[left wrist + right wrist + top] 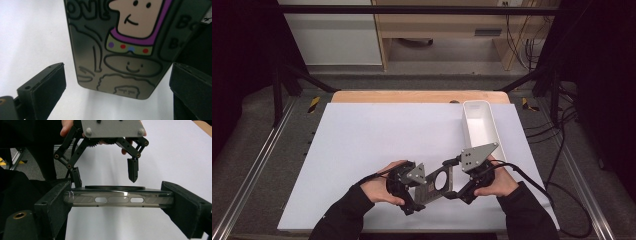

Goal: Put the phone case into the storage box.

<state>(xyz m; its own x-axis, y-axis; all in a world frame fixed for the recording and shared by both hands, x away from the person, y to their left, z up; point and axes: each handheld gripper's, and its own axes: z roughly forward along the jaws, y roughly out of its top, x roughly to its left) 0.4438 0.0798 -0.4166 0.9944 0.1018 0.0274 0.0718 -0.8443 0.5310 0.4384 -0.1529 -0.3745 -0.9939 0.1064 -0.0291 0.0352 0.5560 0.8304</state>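
Phone case [436, 184] is sitting between both grippers, on the near side of the white tray [479, 127], above the white mat [362, 145]. It's looking smoky translucent grey, with a round ring on the back, slotted cutouts along the edge and a cartoon print with purple trim. Right gripper [117, 202] is pinching it by its side edges. Left gripper [117, 82] is hanging spread around the case end, jaws apart from it.

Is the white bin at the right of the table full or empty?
Empty: the high view shows the white bin with a bare white inside.
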